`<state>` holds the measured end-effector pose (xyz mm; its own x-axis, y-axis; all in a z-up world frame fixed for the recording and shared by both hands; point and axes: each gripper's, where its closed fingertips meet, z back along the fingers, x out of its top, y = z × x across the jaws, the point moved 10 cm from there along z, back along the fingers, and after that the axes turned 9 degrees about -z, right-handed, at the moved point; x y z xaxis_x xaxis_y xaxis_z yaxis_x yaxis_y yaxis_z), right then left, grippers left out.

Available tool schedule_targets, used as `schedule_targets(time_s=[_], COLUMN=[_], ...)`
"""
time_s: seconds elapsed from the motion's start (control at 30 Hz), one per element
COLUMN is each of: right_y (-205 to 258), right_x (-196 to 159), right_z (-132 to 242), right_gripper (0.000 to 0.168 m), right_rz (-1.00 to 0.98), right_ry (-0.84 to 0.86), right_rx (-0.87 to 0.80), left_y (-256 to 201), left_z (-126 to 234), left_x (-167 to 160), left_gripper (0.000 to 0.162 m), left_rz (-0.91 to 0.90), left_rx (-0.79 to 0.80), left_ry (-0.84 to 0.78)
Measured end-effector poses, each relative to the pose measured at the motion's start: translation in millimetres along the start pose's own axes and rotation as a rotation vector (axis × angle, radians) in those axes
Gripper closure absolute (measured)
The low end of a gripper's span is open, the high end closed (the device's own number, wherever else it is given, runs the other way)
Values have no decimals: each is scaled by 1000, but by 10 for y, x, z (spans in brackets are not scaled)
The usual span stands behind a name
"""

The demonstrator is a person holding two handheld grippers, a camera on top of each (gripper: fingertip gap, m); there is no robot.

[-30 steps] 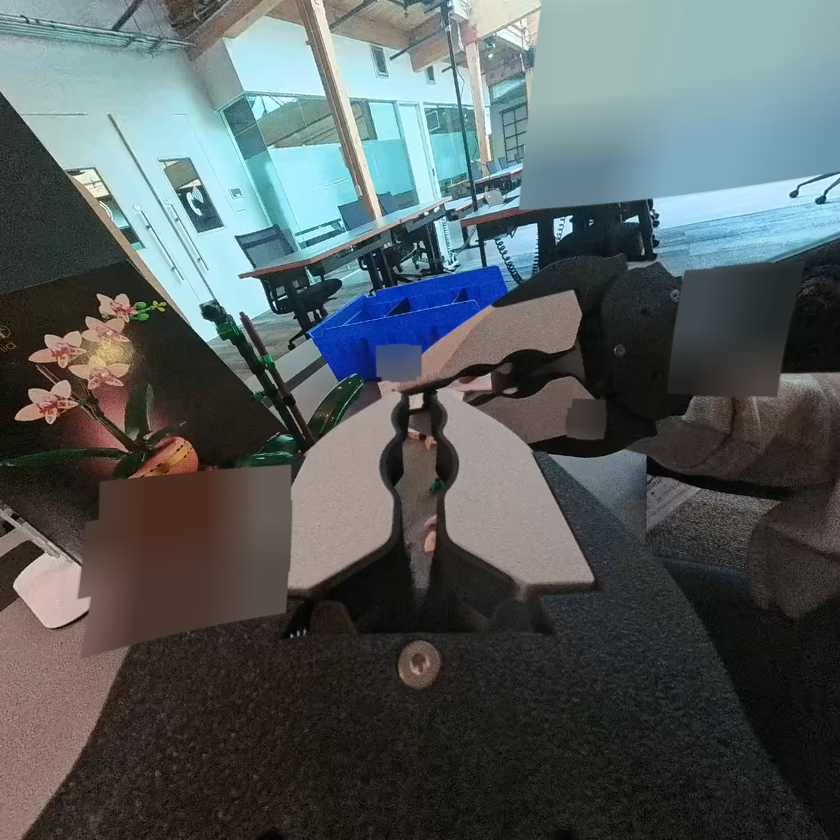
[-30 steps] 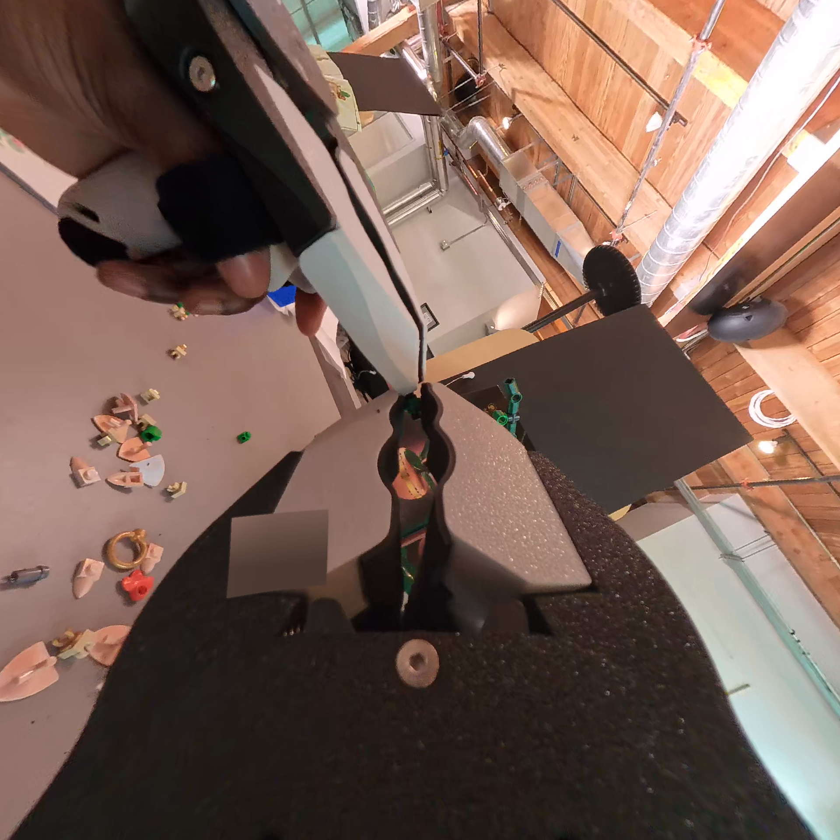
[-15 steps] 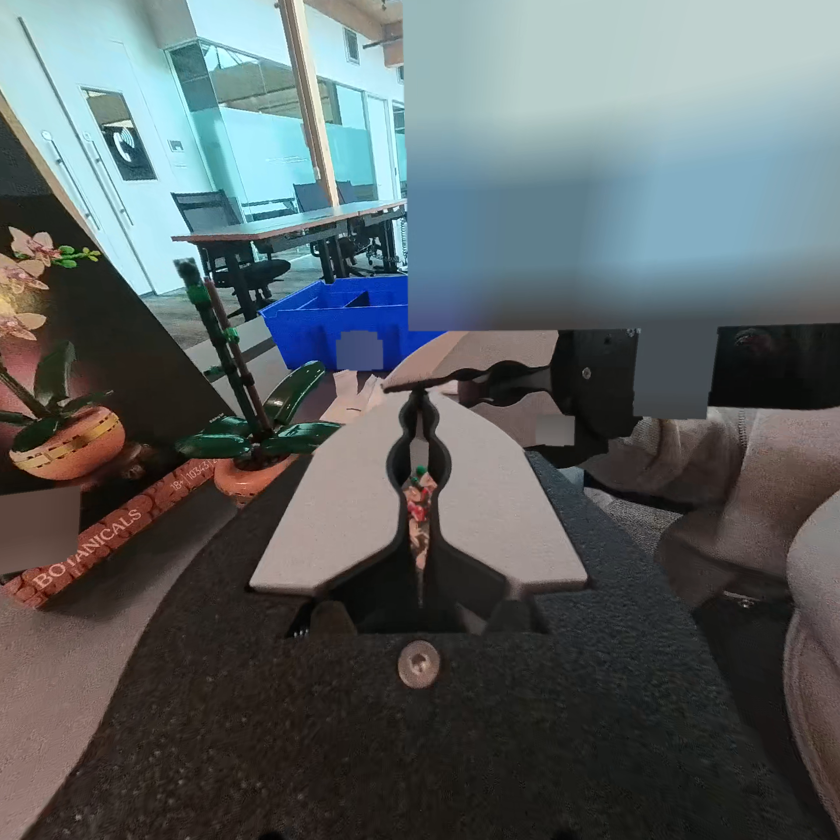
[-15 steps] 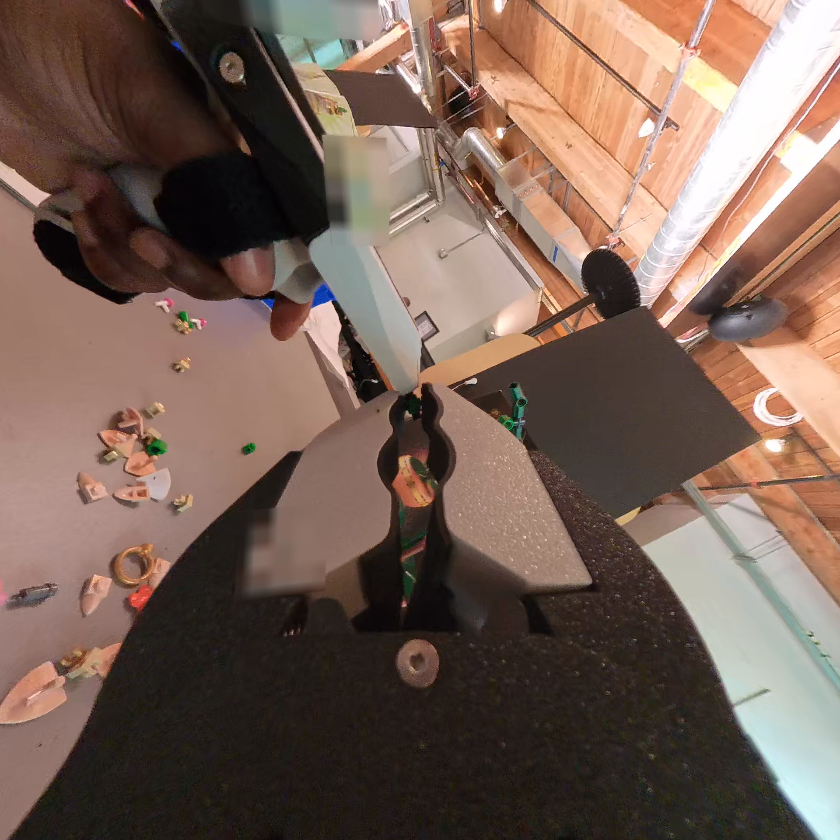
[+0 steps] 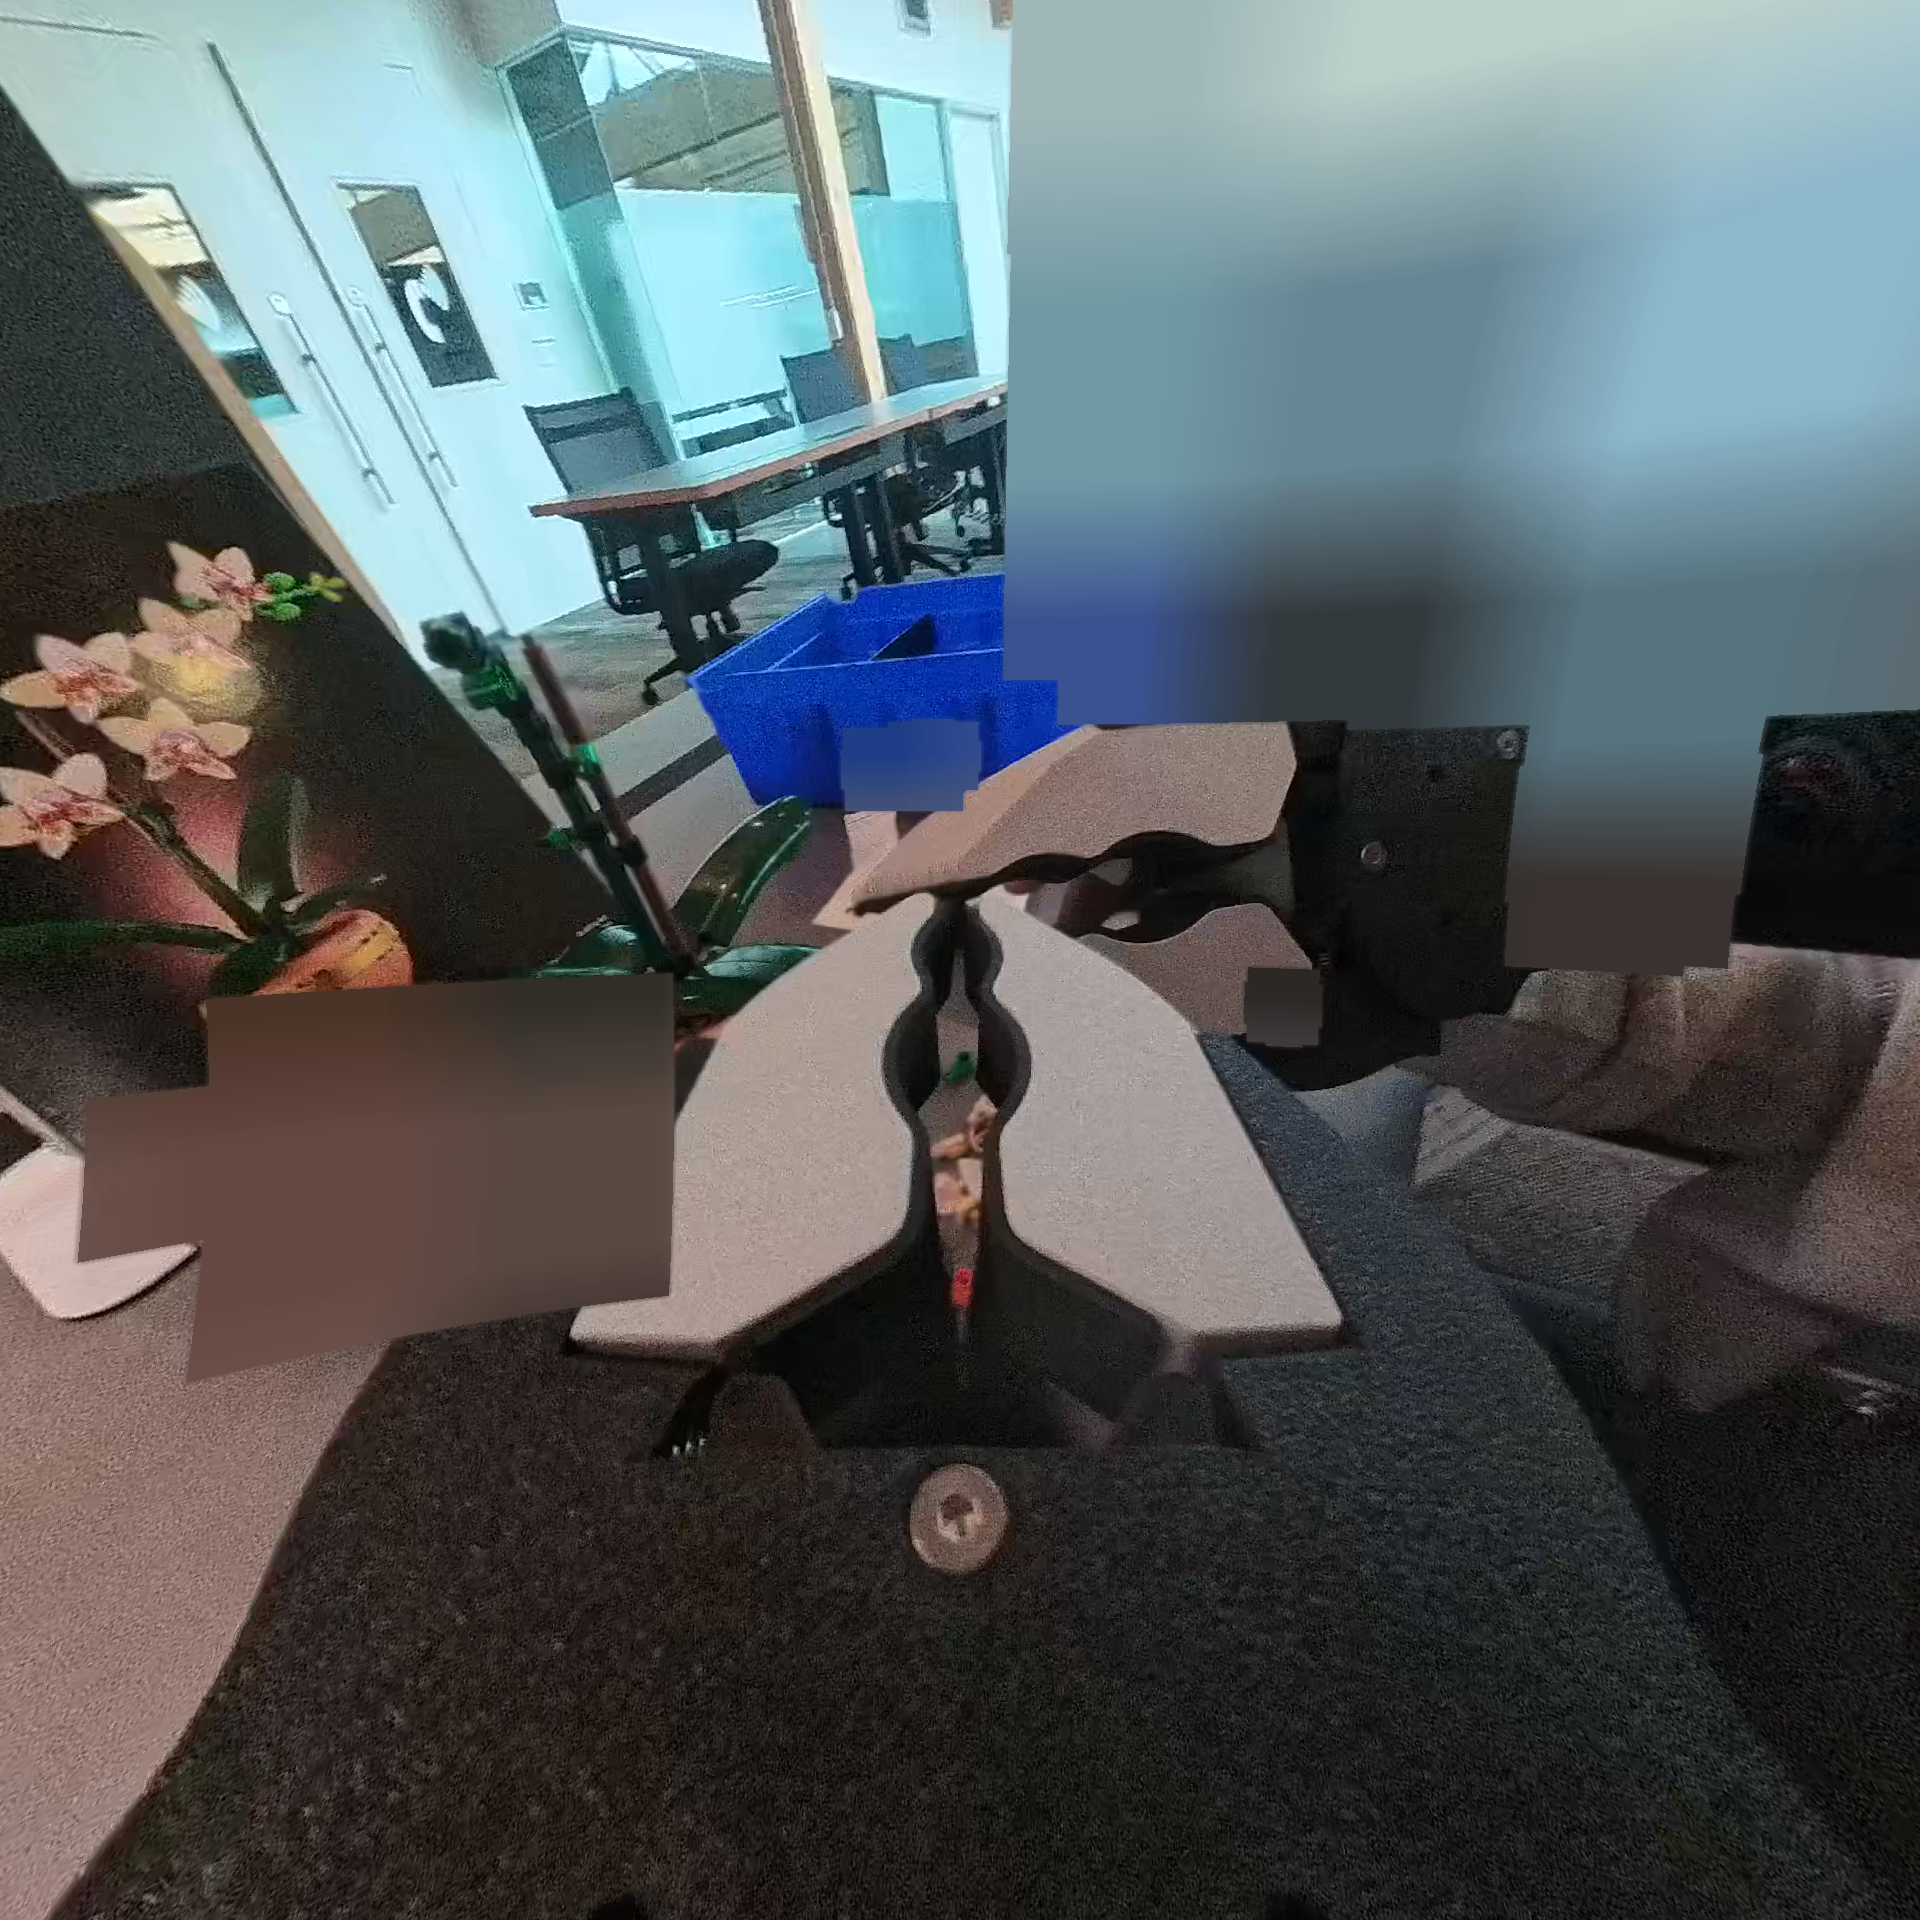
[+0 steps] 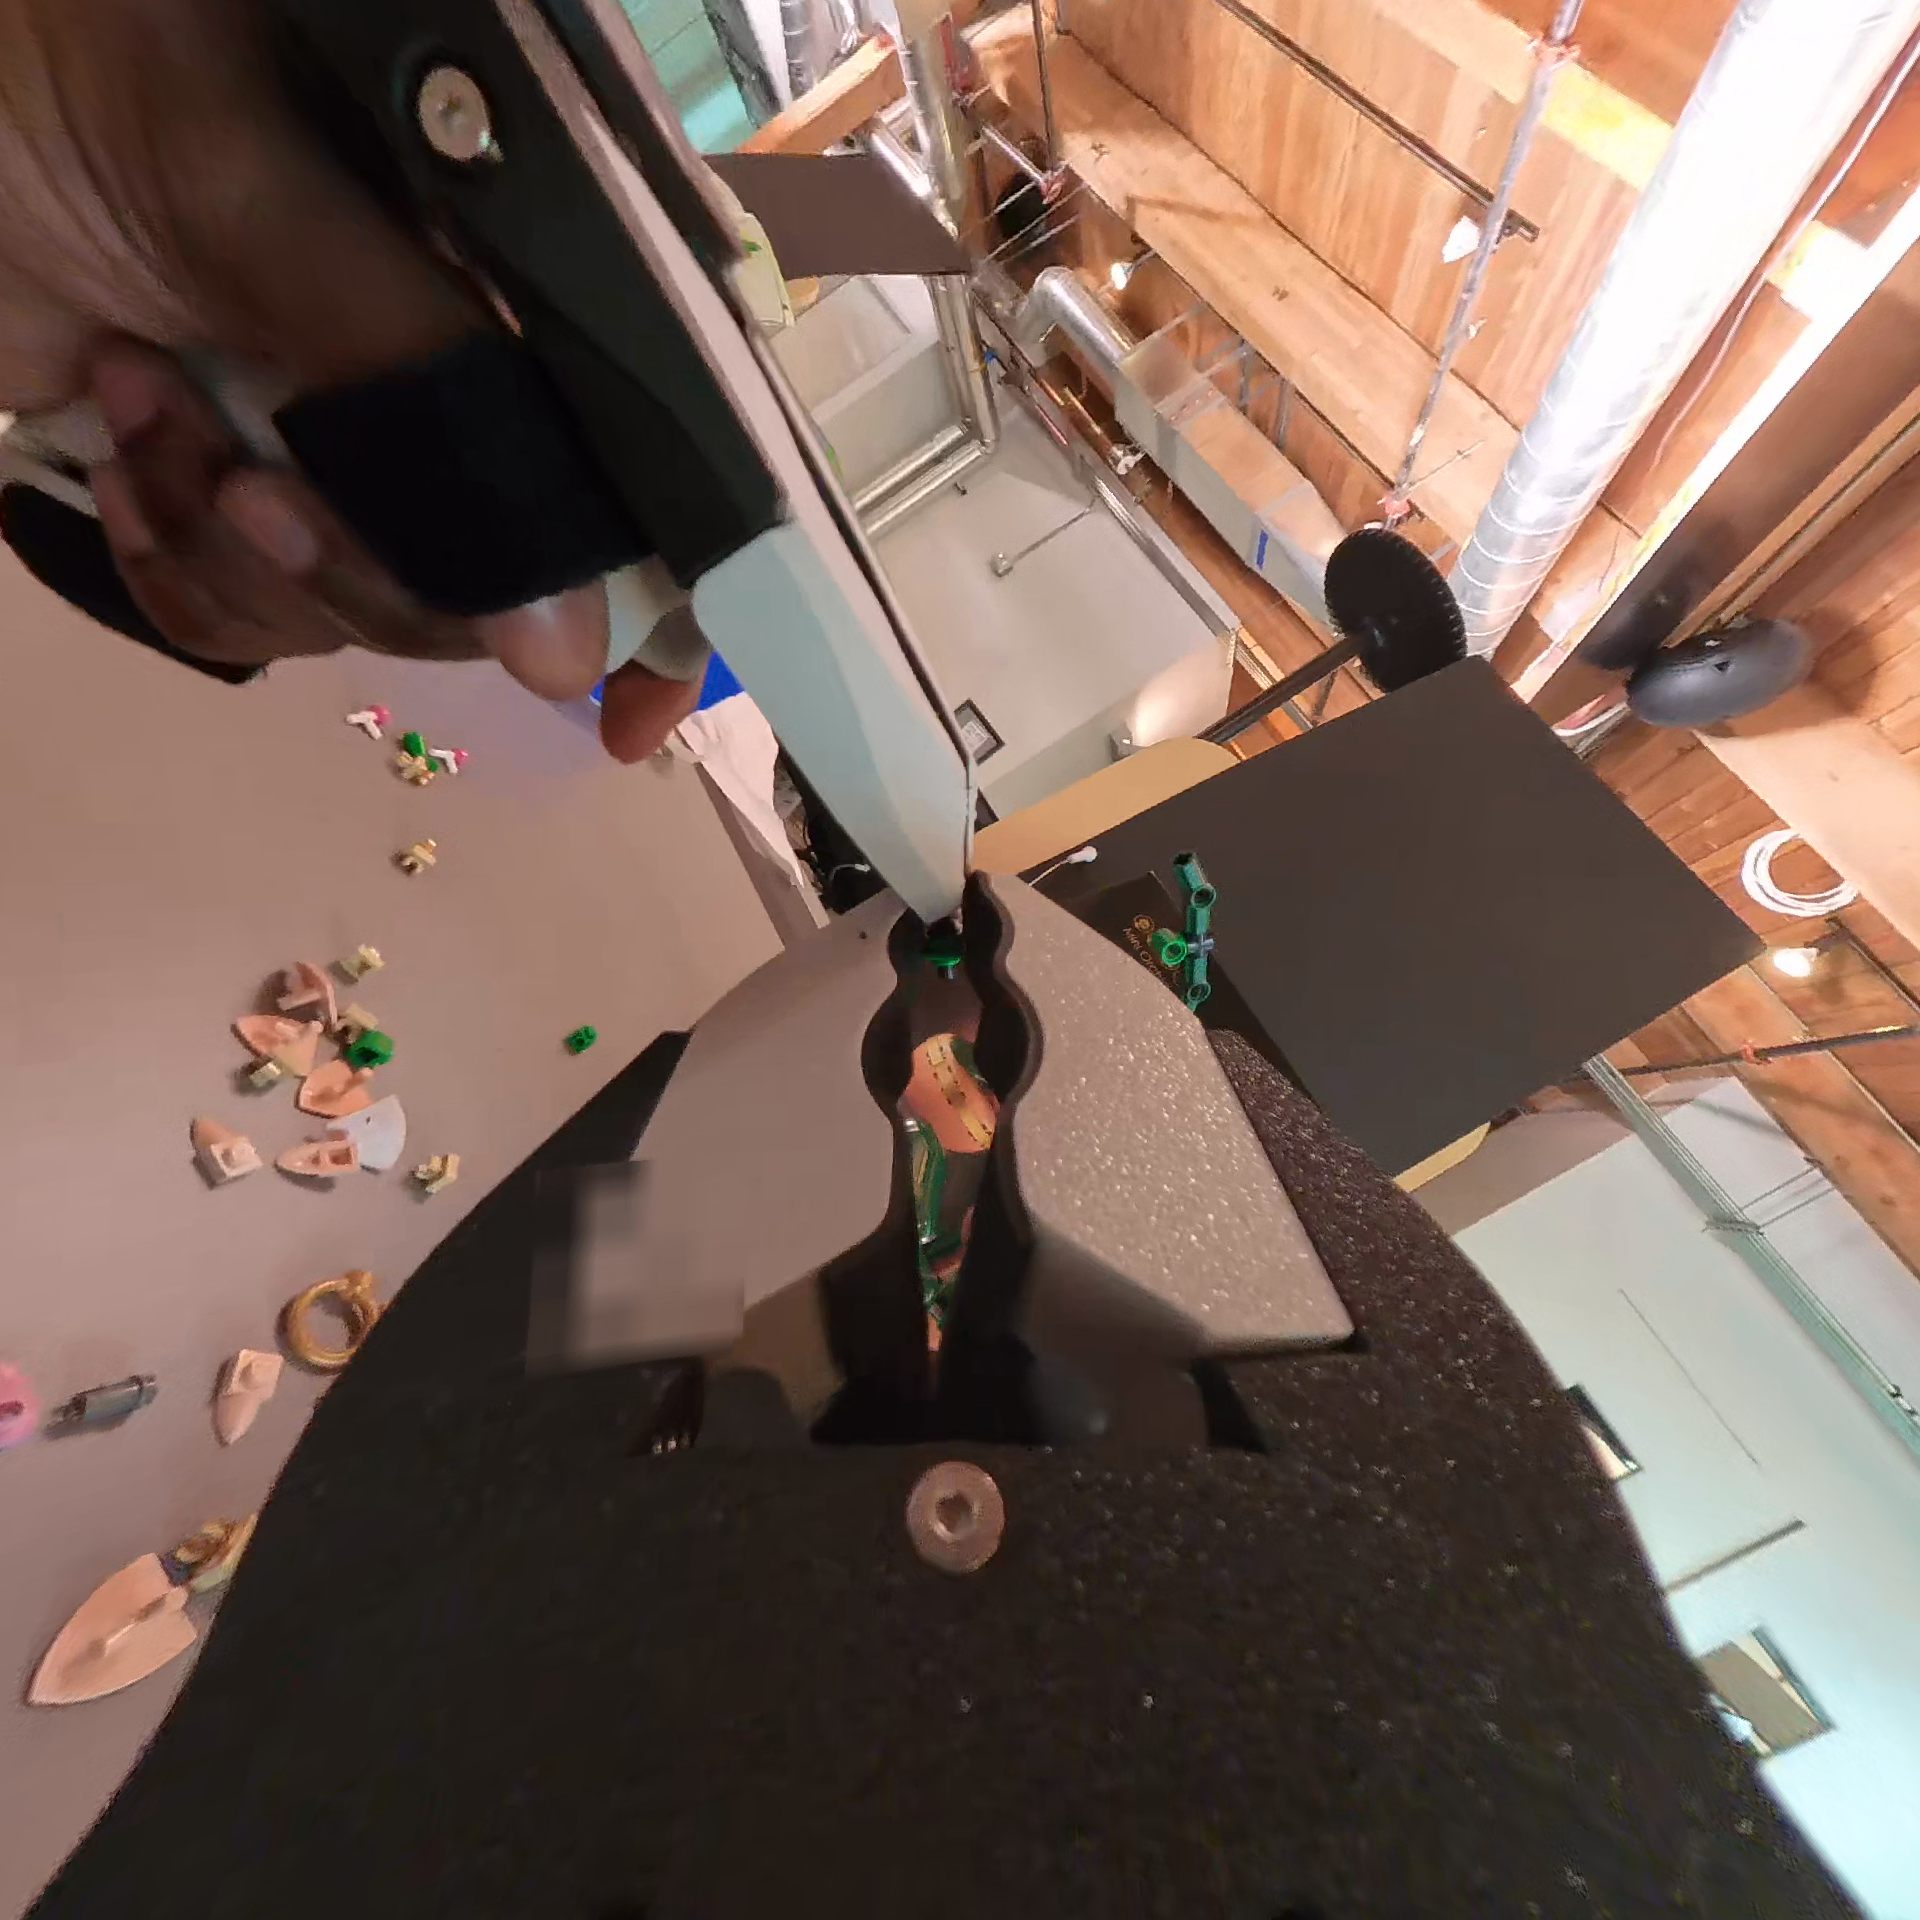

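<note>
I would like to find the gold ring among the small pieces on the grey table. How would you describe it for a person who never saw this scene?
In the right wrist view, look at the grey table on the left, strewn with small pale pink petal pieces. Below that cluster, at the edge of the black gripper body, lies the gold ring. It is the only round, open loop there, and the only gold-coloured ring.

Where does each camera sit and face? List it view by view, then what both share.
Left wrist view: behind the left tongs, level, facing the blue bin and desks; a sleeve shows right.
Right wrist view: behind the right tongs, tilted up toward the wooden ceiling, grey table at left; a hand shows.
Shared: both tongs, tip to tip; the small green piece there shows only in the right view.
</note>
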<state>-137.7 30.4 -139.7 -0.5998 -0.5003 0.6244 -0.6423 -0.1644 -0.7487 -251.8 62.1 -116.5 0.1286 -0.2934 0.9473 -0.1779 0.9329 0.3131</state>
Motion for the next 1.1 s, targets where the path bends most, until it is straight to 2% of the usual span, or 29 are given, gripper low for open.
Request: schedule_targets(time_s=[0.1,0.13,0.17,0.2,0.23,0.27,0.33,0.37,0.43,0.57,1.1], right_y=[20,-13,-61,-155,-290,-363,-294,-261,-275,-219,-31], right_x=[-63,-217,-536,-652,-476,-283,-214,-232,-218,-168,-106], right_z=[6,-56,-104,-29,30,50,12,22,39,38,0], right_gripper=[162,162,162,162,163,163,162,162,162,162,162], right_rz=[13,22,42,-17,-203,-316,-226,-236,-252,-182,22], right_ry=[-22,172,351,272,127,15,36,18,16,19,65], right_rx=[-23,-9,-2,-41,-55,-49,-25,-6,3,32,67], left_y=[-73,-106,-134,-120,-42,61,161,153,98,-12,-7], left_z=[-13,54,199,350,454,473,338,253,89,-63,-54], left_x=[28,128,324,478,510,434,245,177,49,-25,-42], left_gripper=[162,162,162,162,162,162,162,162,162,160,154], left_rz=[-82,-51,-22,-109,-246,-269,-38,6,-49,-23,-36], left_rx=[50,25,5,88,240,292,124,83,83,49,23], left_ry=[48,-67,-203,-206,-114,-28,-44,-44,47,29,74])
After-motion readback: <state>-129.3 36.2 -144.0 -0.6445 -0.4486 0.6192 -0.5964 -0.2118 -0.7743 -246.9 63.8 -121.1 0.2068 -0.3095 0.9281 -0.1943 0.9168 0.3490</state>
